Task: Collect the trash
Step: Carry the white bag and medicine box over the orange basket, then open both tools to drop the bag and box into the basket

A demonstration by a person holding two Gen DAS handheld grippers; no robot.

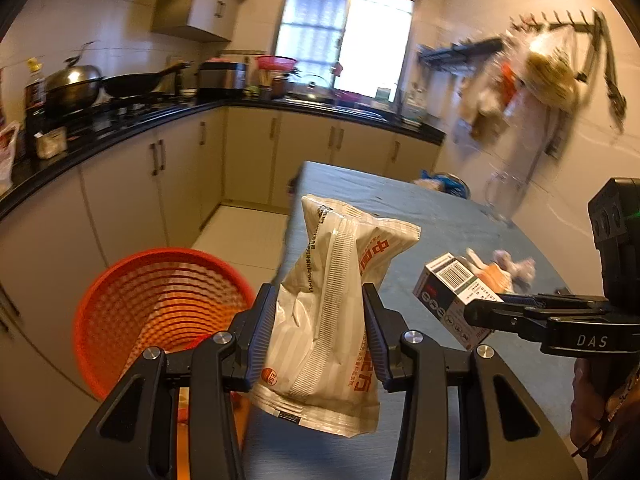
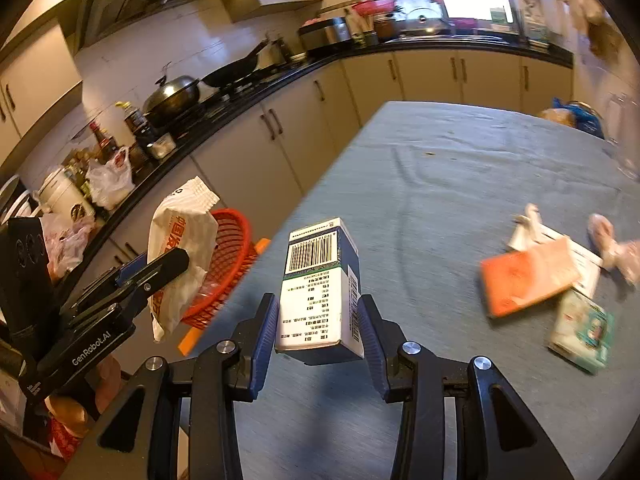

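Where readable, "GenRobot.AI" on left gripper [image 2: 160, 276], barcoded box [image 2: 320, 292]

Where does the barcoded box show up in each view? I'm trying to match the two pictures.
Left wrist view: the barcoded box sits right of centre, clamped in the right tongs coming in from the right.
Right wrist view: the box is at centre, between those tongs' fingers.
Shared landmark: the red basket beside the table.

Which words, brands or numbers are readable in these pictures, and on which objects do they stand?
"DAS": on the black right gripper.
"GenRobot.AI": on the black left gripper.
White crumpled snack bag with red Chinese characters: not legible to me.
White-and-blue cardboard box with barcode: digits and print too small.
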